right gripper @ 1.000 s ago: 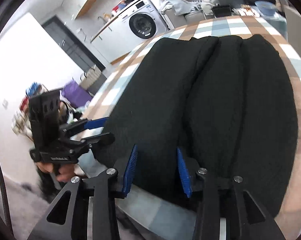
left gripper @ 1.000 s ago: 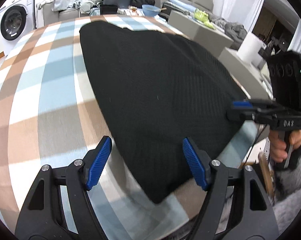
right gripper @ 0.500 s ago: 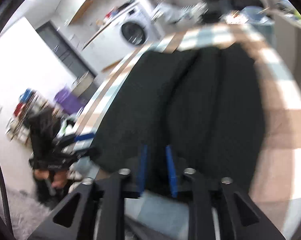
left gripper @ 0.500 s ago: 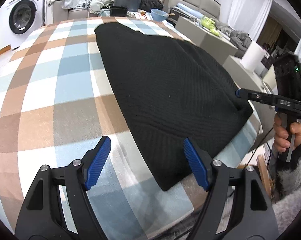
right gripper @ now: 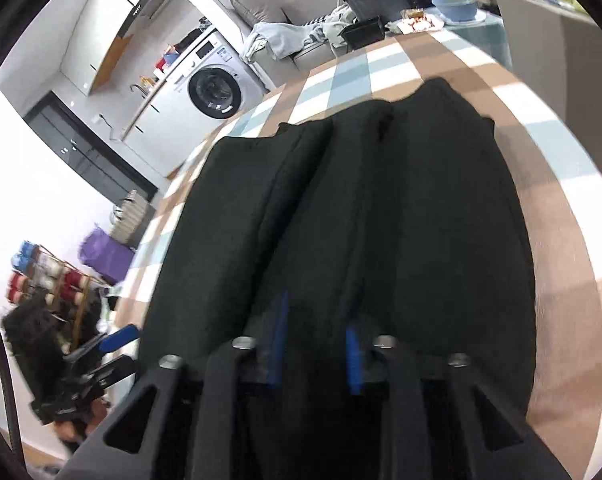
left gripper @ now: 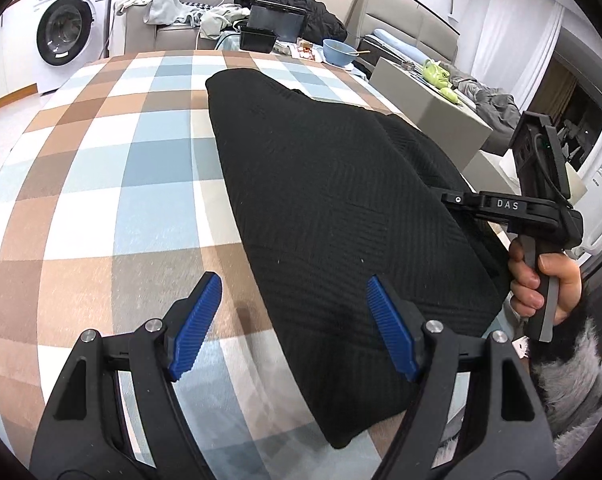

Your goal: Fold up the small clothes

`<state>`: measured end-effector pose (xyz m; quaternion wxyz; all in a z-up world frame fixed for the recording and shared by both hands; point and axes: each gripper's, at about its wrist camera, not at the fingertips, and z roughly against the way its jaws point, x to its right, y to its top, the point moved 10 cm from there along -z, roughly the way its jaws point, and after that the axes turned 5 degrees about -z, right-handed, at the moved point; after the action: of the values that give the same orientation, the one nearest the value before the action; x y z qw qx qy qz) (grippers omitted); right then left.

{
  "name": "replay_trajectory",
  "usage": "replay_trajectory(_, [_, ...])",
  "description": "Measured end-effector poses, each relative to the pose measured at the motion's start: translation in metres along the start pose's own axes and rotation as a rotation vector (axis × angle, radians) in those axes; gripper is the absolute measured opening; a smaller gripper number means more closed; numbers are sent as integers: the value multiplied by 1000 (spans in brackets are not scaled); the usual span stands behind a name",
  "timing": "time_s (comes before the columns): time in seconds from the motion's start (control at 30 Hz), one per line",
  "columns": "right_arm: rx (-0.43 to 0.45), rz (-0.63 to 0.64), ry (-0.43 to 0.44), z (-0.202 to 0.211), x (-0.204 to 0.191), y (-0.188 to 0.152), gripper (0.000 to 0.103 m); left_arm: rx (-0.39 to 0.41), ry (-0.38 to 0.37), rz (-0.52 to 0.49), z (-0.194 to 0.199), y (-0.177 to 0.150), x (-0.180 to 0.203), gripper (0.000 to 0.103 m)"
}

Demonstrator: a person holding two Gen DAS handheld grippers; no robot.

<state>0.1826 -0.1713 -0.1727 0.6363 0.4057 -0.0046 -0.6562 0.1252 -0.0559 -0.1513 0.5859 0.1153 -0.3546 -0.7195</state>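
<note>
Now the left gripper hangs spread over the near corner of the black garment on the checked table; the right gripper pinches its near-right hem, likely to lift a fold.

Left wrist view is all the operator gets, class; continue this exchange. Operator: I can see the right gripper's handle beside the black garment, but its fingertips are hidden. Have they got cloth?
Observer: Yes. In the right wrist view, the right gripper has its blue pads drawn close, and a ridge of the black garment fills the gap between them.
Operator: Does the garment lie flat on that side?
Observer: No. Seen from there, it runs in long ridges and creases away from the gripper, toward the far end of the checked tablecloth.
</note>
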Motion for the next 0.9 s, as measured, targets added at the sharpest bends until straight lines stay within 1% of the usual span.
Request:
replay_trajectory(0.07, [40, 39, 15, 11, -11, 9, 5, 2, -4, 2, -1, 3, 1, 73])
replay_trajectory(0.13, [108, 84, 23, 41, -22, 17, 4, 6, -6, 2, 0, 6, 2, 73])
replay_trajectory(0.2, [154, 105, 7, 69, -27, 20, 4, 9, -8, -17, -1, 9, 6, 73])
replay_trajectory(0.23, [184, 124, -32, 80, -24, 22, 4, 10, -6, -25, -1, 10, 7, 73])
replay_trajectory(0.27, [198, 127, -89, 84, -14, 24, 4, 10, -5, -33, -2, 10, 9, 73])
replay_trajectory(0.3, [198, 119, -128, 85, -4, 23, 4, 7, -5, -36, -4, 10, 10, 73])
replay_trajectory(0.33, [174, 92, -170, 79, 13, 21, 4, 0, -8, -33, -7, 9, 10, 73])
replay_trajectory(0.37, [123, 58, -180, 68, 28, 16, 5, -5, -11, -30, -9, 9, 10, 73])
replay_trajectory(0.4, [93, 41, -190, 65, 40, 9, 5, -13, -10, -28, -12, 8, 11, 73])
replay_trajectory(0.43, [74, 26, -214, 58, 53, 5, 5, -16, -8, -30, -12, 7, 11, 73])
replay_trajectory(0.5, [57, 3, -207, 52, 62, 1, 11, -20, -6, -37, -14, 6, 11, 73])
replay_trajectory(0.57, [73, -16, -169, 53, 62, 4, 16, -25, -3, -39, -16, 6, 10, 73])
replay_trajectory(0.6, [84, -24, -157, 54, 62, 10, 17, -29, -2, -37, -19, 6, 9, 73])
replay_trajectory(0.7, [130, -49, -139, 51, 65, 29, 17, -29, -1, -24, -23, 8, 7, 73])
replay_trajectory(0.73, [136, -42, -172, 48, 68, 34, 13, -28, 4, -20, -24, 8, 5, 73])
replay_trajectory(0.77, [125, -44, -212, 48, 70, 35, 13, -27, 13, -18, -25, 9, 4, 73])
replay_trajectory(0.8, [121, -42, -223, 47, 69, 43, 13, -24, 20, -19, -25, 10, 3, 73])
replay_trajectory(0.83, [137, -26, -244, 51, 66, 46, 13, -19, 27, -21, -25, 11, 2, 73])
replay_trajectory(0.87, [164, -8, -277, 59, 63, 48, 16, -17, 30, -22, -25, 11, 2, 73])
replay_trajectory(0.9, [178, 1, -286, 64, 60, 51, 18, -16, 31, -21, -25, 12, 1, 73])
